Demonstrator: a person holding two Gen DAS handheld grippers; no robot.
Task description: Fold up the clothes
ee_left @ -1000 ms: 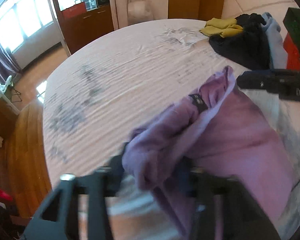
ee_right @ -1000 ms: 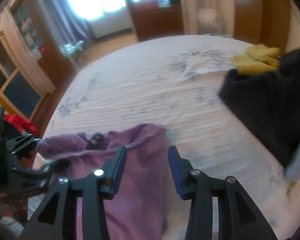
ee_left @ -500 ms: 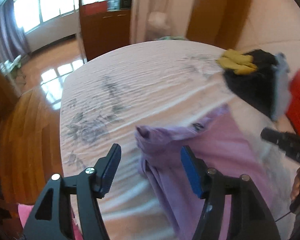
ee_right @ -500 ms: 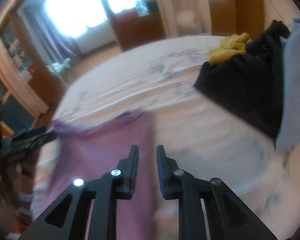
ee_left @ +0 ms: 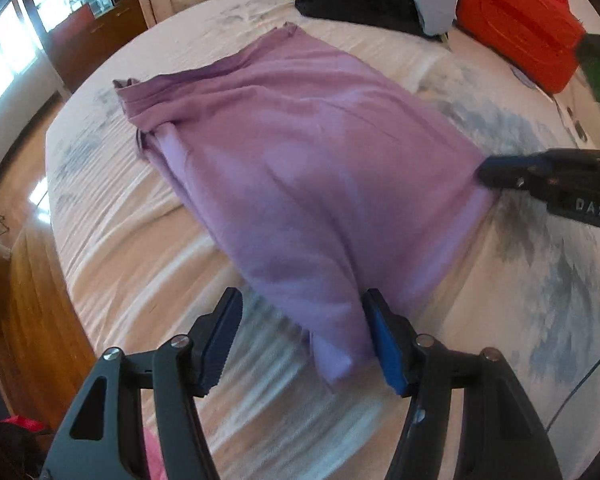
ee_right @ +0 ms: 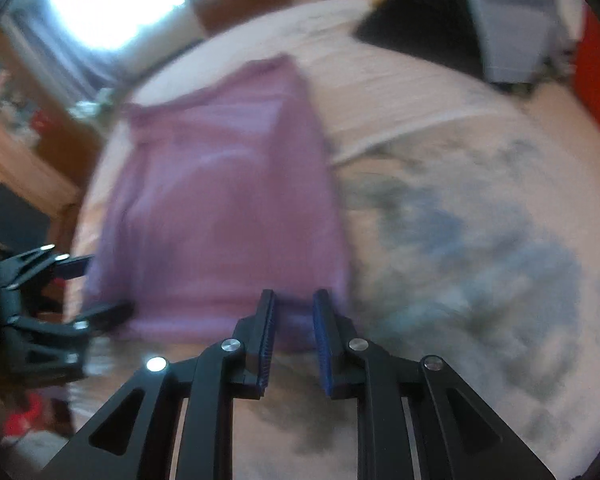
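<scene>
Lying flat on the bed (ee_left: 112, 236): purple garment (ee_left: 300, 152), folded. Left claw (ee_left: 300, 332) open about its near corner, not gripping. Right claw (ee_right: 294, 320) narrowly parted at its near hem; hold unclear.

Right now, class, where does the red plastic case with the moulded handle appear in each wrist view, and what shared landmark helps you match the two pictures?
Left wrist view: the red plastic case with the moulded handle sits at the upper right, on the bed.
Right wrist view: only a blurred red sliver shows at the right edge.
Shared landmark: the flat purple cotton garment, spread on the bed mid-frame in both views.
</scene>
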